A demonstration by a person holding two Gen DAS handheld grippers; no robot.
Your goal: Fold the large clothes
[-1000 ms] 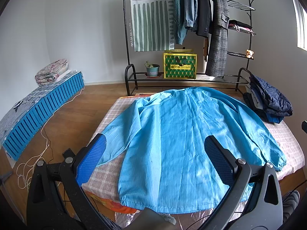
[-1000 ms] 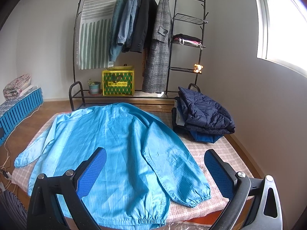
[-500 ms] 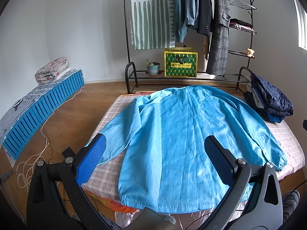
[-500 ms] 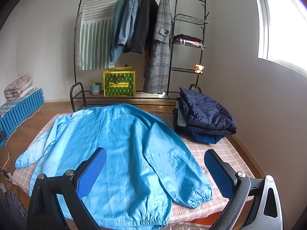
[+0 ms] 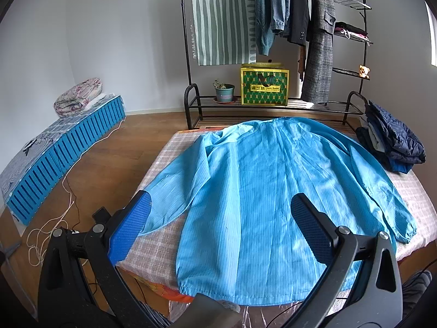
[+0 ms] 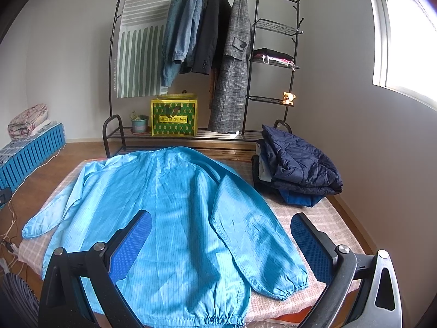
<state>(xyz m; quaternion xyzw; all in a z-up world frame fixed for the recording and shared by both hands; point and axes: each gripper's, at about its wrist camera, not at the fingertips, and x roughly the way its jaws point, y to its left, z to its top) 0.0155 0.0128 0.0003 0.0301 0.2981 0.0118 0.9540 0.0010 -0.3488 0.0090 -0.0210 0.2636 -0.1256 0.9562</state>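
Blue jacket [image 5: 275,191] [image 6: 164,218] lies spread flat across the checked table [image 5: 420,207] [image 6: 322,218], filling mid-frame. Folded dark clothes [image 5: 393,142] [image 6: 297,169] sit stacked at right, beside one sleeve. Left gripper [image 5: 221,224] and right gripper [image 6: 221,243] hover along the lower edge, fingers wide apart, grasping nothing.
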